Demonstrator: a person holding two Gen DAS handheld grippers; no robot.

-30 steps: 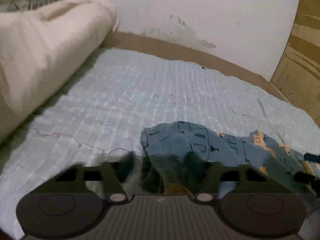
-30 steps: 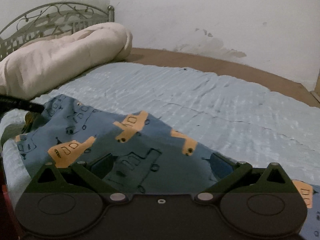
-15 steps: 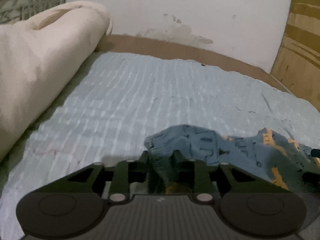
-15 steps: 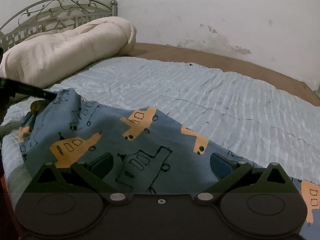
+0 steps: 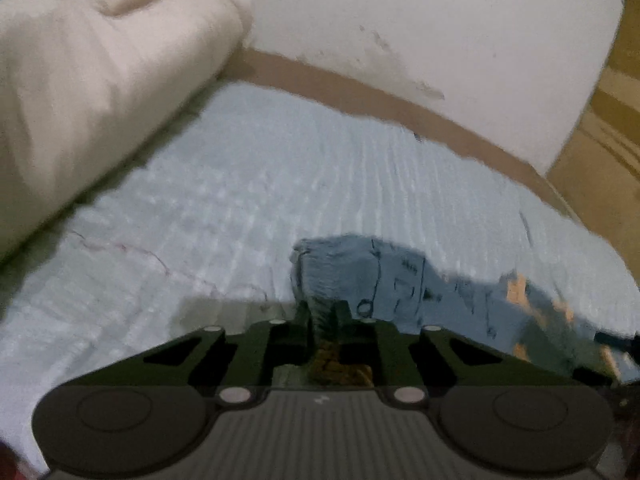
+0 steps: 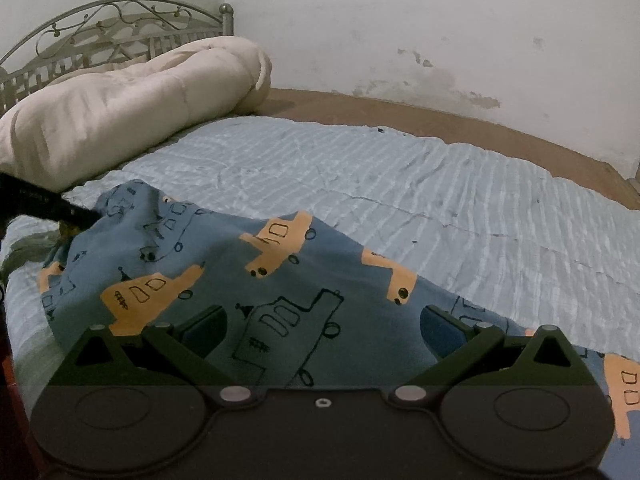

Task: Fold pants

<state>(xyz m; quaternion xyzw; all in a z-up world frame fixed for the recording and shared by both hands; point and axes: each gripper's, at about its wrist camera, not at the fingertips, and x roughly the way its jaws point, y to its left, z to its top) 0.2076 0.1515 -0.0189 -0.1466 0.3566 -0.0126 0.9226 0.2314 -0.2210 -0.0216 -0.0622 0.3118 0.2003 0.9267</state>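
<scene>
Blue cotton pants printed with orange trucks and outlined vehicles (image 6: 280,280) lie crumpled on the pale blue ribbed bedspread (image 6: 420,184), near its front edge. Left gripper (image 5: 323,312): jaws have just been closing and now stand narrow, pinching a bunched edge of the pants between the dark fingers (image 5: 304,316); the cloth rises from the pinch and drapes off toward the right of the left wrist view. In the right wrist view the same gripper shows as a dark tip at the far left edge of the garment. Right gripper (image 6: 320,320): jaws stand wide apart above the pants, one finger on each side of an outlined truck; no cloth is clamped. A rolled cream quilted duvet (image 6: 120,108) lies at the head of the bed against a grey wrought-metal headboard (image 6: 112,28). A stained white wall (image 6: 400,20) stands behind.
</scene>
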